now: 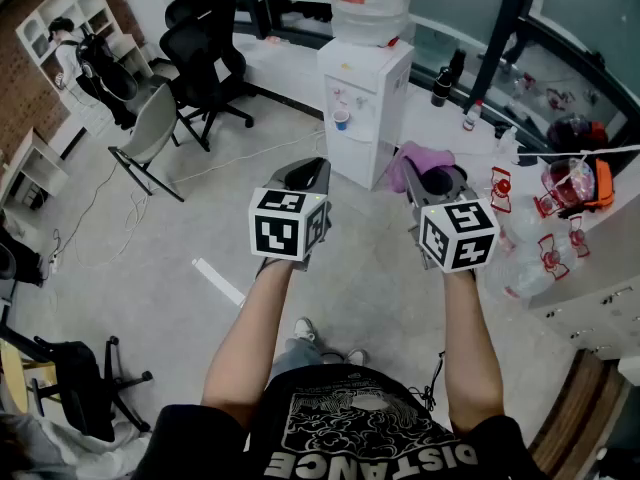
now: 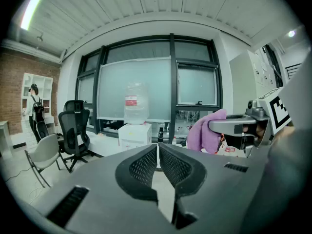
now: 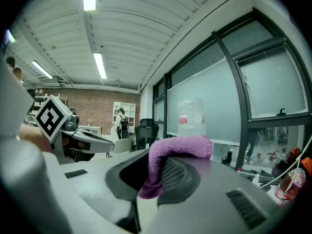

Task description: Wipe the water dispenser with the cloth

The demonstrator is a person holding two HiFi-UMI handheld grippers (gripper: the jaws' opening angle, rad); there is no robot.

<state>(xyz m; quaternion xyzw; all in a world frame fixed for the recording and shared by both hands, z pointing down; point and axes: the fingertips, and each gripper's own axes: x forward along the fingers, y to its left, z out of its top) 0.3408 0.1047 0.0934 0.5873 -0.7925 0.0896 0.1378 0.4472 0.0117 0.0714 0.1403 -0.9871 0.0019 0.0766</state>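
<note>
**Purple cloth clamped in the right gripper, dispenser not touched**

The cloth (image 3: 181, 149) is a fuzzy purple microfibre rag, soft and bunched up; it sits pinched between the right gripper's (image 3: 157, 165) jaws, folding up and over the top of one ribbed black pad in a thick roll, with a tail hanging down into the gap; in the head view it pokes out in front of that gripper as a floppy lump.

The water dispenser (image 1: 362, 108) is a white boxy cabinet standing on the floor by the windows, well apart from both grippers and ahead of them; a clear ribbed plastic bottle (image 1: 368, 3) with a red label sits on top, and there's something small and blue at the tap recess on its front.

The left gripper (image 2: 158, 149) has its jaws closed together with nothing between them; the pads are black with a mesh-like texture, meeting in a thin seam.

Pose-wise: both bare forearms reach forward side by side at about the same height, each gripper's marker cube (image 1: 288, 224) tilted up toward the head camera; both point roughly at the dispenser.

Off to the left there are black mesh office chairs (image 1: 205, 38) and a grey shell chair (image 1: 150, 128); the floor is pale and smooth.
</note>
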